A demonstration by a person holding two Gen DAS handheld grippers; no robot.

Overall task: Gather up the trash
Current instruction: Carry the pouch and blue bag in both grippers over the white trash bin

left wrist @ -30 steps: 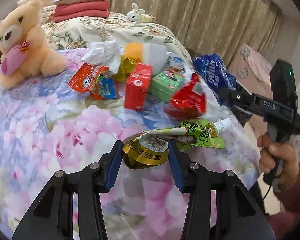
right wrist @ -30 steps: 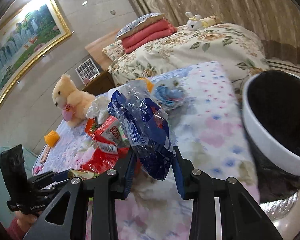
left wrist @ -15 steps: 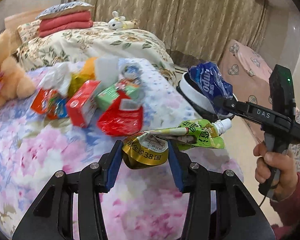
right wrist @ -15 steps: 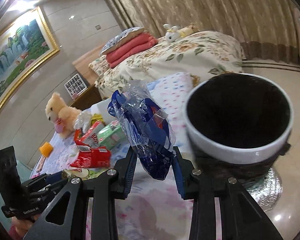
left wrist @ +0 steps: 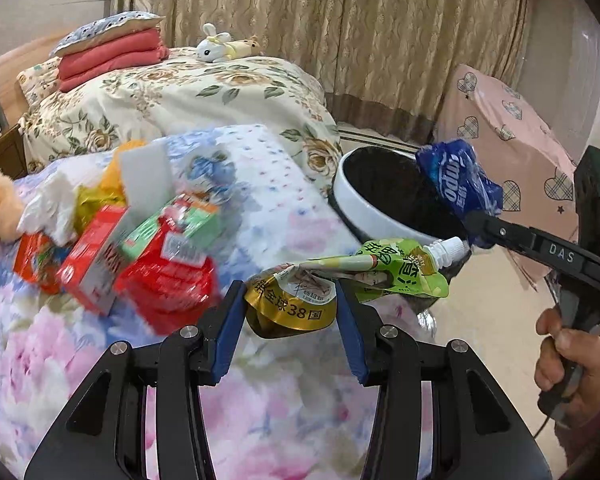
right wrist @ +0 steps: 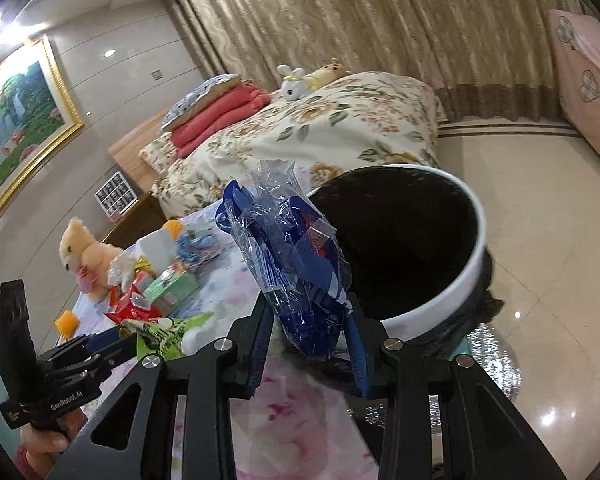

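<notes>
Left wrist view: left gripper [left wrist: 290,316] clamped on gold-green spout pouch [left wrist: 340,284], white cap toward bin.
Right wrist view: right gripper [right wrist: 310,342] clamped on crumpled blue wrapper [right wrist: 296,268], held at bin rim.
Bin [right wrist: 456,292]: white rim, dark inside, on floor just off bed's corner.
Left view only: "DAS" on right gripper arm, person's right hand [left wrist: 572,364] on its handle.
Right view only: framed painting [right wrist: 16,104], orange block [right wrist: 66,322] at bed's far edge.
Remaining trash [left wrist: 140,248]: red and green packets piled mid-bed.
</notes>
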